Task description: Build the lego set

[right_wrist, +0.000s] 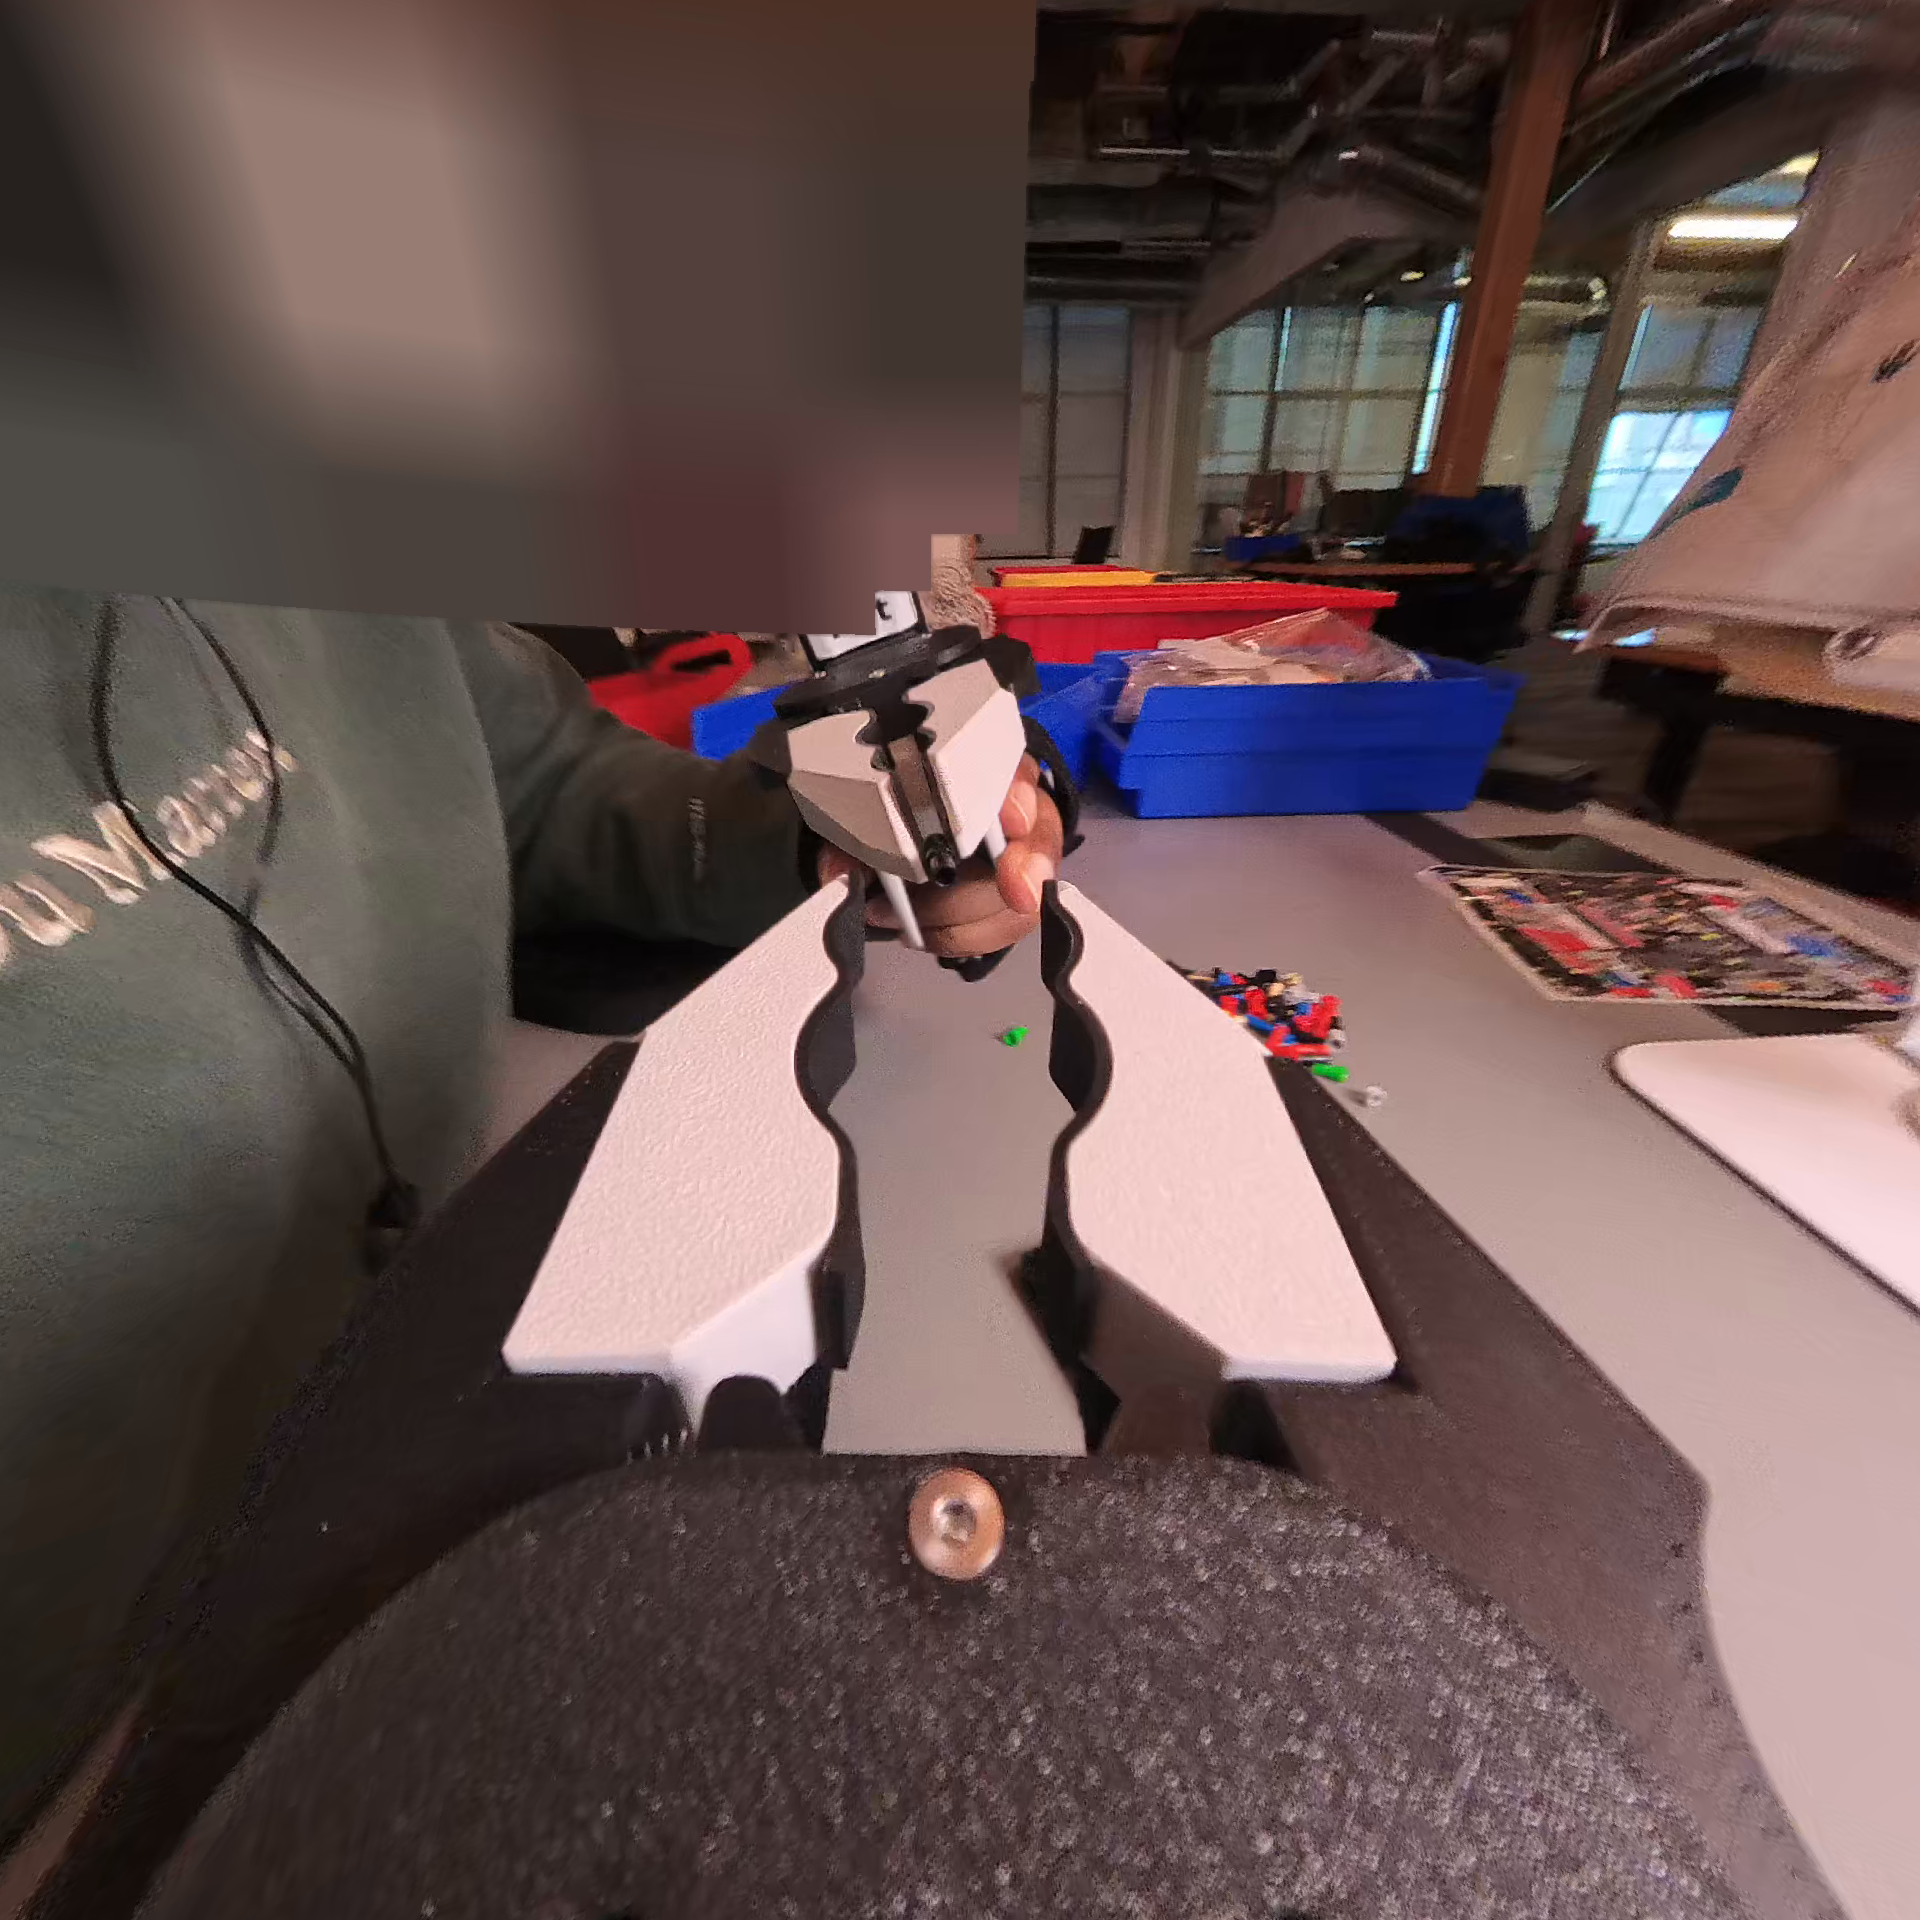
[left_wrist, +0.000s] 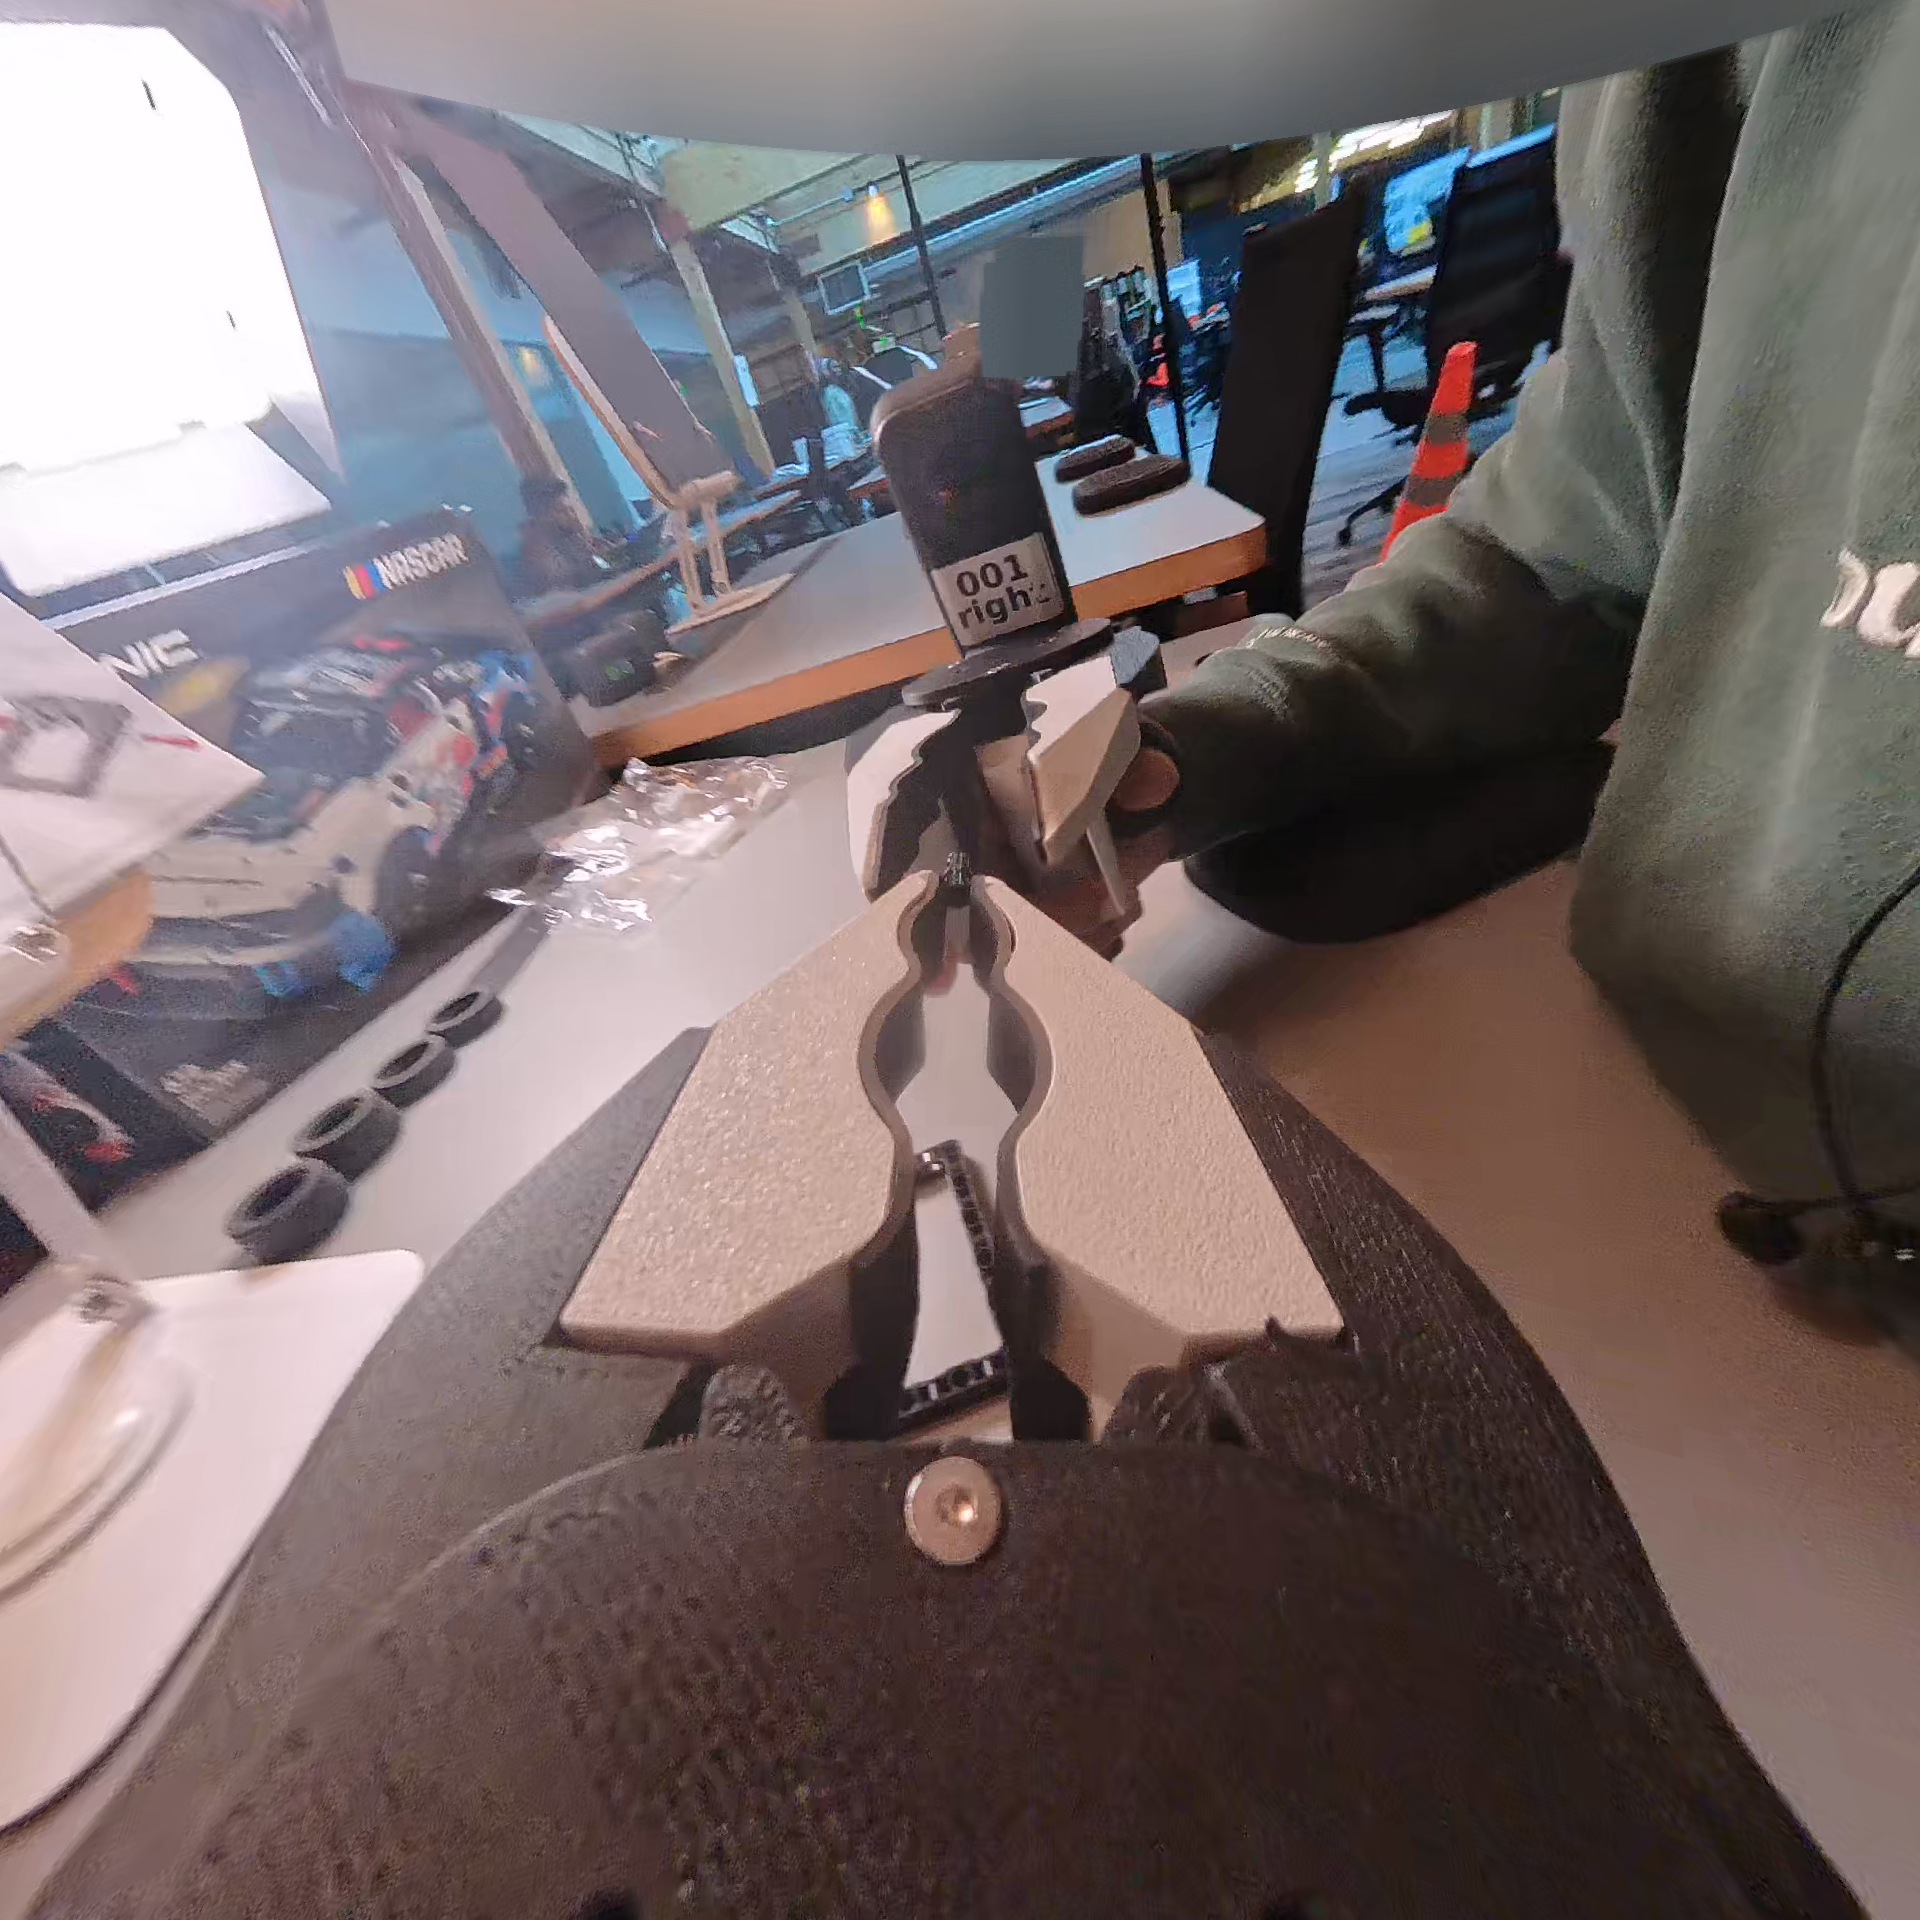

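Left wrist view: your left tongs (left_wrist: 958, 891) are clamped on a small black pin (left_wrist: 957, 873), raised toward the right tongs (left_wrist: 961, 821) for mating.

Right wrist view: your right tongs (right_wrist: 945, 896) stand apart, empty; loose lego pieces (right_wrist: 1273, 1013) lie on the bench (right_wrist: 1507, 1247).

L hand-held gripper (left_wrist: 957, 891) pinched closed at tips; R hand-held gripper (right_wrist: 948, 891) spread wide

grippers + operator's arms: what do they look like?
Both the left gripper and right gripper have pale grey textured wedge fingers with black wavy inner pads on black grainy bodies, each with a silver screw. The person wears green sweatshirt sleeves; a thin black cable hangs down the chest.
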